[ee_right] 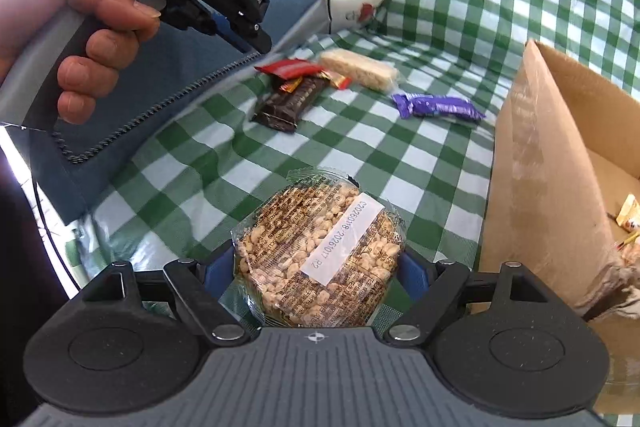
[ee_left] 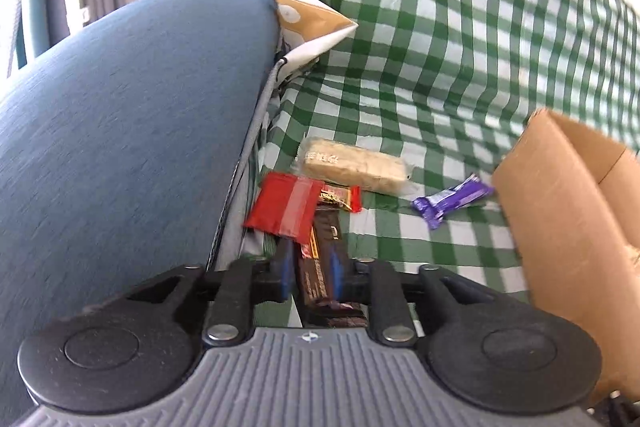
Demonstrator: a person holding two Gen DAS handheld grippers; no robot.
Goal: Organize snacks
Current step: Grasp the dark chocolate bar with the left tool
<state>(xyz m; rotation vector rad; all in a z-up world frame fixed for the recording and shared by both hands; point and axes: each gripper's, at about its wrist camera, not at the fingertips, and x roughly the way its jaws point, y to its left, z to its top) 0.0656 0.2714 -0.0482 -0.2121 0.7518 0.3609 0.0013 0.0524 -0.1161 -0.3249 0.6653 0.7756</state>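
My right gripper [ee_right: 318,267] is shut on a round puffed-grain cake [ee_right: 320,255] in clear wrap, held above the green checked cloth [ee_right: 440,7]. My left gripper [ee_left: 314,275] has its fingers on either side of a dark brown chocolate bar [ee_left: 326,267]; from the right wrist view that bar [ee_right: 286,101] lies on the cloth below the left gripper [ee_right: 244,31]. A red packet [ee_left: 284,205], a small red-gold candy [ee_left: 340,197], a beige rice bar [ee_left: 354,165] and a purple bar [ee_left: 452,201] lie on the cloth. A cardboard box [ee_right: 552,163] stands at the right.
A blue cushion [ee_left: 132,131] fills the left side. A white and tan paper bag [ee_left: 308,23] leans behind it. The box [ee_left: 572,195] holds a few wrapped snacks [ee_right: 630,215]. The cloth rises as a backdrop behind the snacks.
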